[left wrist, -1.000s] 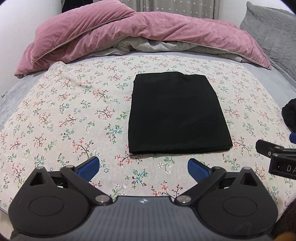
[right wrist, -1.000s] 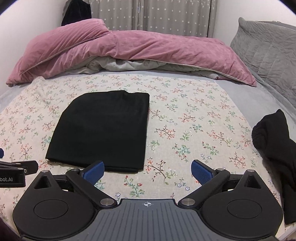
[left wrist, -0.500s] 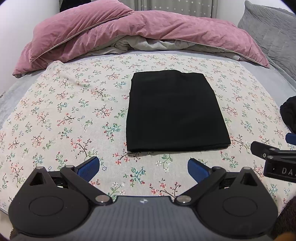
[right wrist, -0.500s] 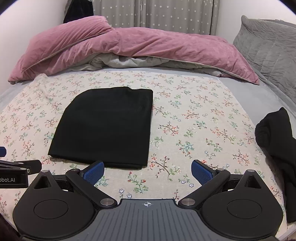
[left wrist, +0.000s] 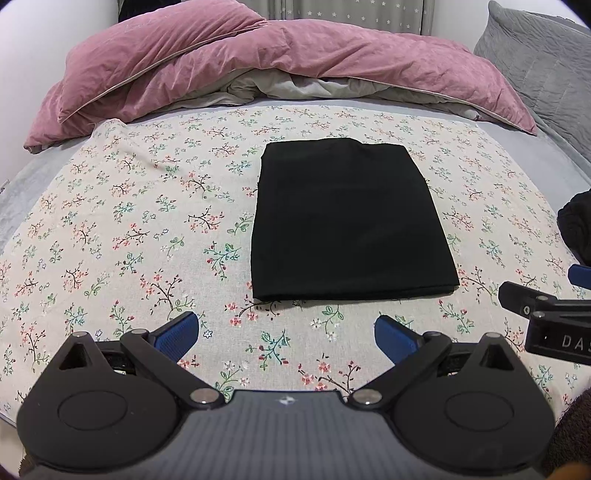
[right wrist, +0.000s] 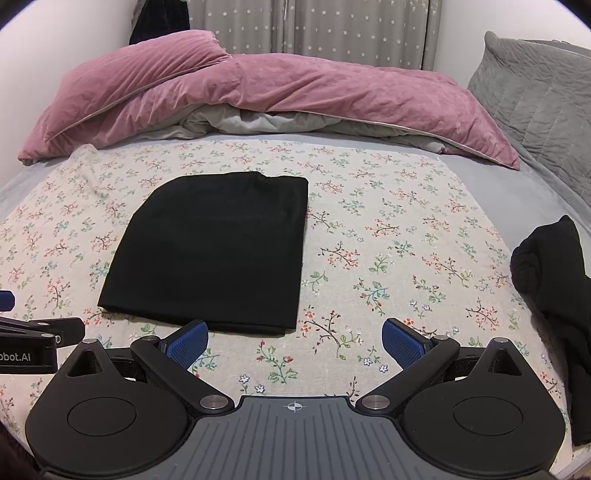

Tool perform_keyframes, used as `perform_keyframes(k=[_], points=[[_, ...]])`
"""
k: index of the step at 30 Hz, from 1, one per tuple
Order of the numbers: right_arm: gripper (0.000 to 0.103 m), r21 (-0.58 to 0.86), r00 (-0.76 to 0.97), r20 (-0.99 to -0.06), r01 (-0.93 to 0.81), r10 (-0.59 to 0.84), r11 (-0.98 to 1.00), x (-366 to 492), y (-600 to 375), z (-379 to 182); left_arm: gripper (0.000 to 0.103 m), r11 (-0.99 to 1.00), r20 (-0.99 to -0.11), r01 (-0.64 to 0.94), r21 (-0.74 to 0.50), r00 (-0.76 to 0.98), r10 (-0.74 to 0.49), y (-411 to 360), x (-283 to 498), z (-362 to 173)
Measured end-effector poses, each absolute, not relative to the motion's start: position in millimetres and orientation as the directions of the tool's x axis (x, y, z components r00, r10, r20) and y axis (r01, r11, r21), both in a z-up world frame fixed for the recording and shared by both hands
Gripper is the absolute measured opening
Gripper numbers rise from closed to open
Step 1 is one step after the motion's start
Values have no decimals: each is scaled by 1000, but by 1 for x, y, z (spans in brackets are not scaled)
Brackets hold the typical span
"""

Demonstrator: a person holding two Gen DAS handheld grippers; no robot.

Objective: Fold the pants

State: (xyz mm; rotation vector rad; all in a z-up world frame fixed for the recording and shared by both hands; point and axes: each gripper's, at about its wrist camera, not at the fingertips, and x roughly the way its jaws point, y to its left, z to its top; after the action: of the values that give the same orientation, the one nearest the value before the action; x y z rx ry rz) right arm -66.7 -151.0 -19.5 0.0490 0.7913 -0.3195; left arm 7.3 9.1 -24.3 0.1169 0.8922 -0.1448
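The black pants [left wrist: 347,221] lie folded into a flat rectangle on the floral sheet [left wrist: 129,229], in the middle of the bed; the right wrist view shows the same pants [right wrist: 218,251] left of centre. My left gripper [left wrist: 286,338] hovers open just short of their near edge, nothing between its blue pads. My right gripper [right wrist: 293,343] is also open and empty, near the pants' front right corner. Each gripper's fingers show at the edge of the other's view.
A pink duvet [left wrist: 280,62] is bunched across the head of the bed, a grey quilted pillow [right wrist: 535,92] at the right. Another black garment [right wrist: 554,295] lies crumpled at the bed's right edge. Star-patterned curtains [right wrist: 332,33] hang behind.
Both grippers have drawn back and risen a little from the folded pants, which sit farther away in both views. Both stay open.
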Motion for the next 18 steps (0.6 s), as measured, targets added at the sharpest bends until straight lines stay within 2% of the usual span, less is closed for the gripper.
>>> perform_keyframes(k=[18], points=[[102, -75, 656, -707, 300, -263, 951, -68, -150, -20, 103, 984, -788, 177, 32, 610, -84, 9, 6, -25]])
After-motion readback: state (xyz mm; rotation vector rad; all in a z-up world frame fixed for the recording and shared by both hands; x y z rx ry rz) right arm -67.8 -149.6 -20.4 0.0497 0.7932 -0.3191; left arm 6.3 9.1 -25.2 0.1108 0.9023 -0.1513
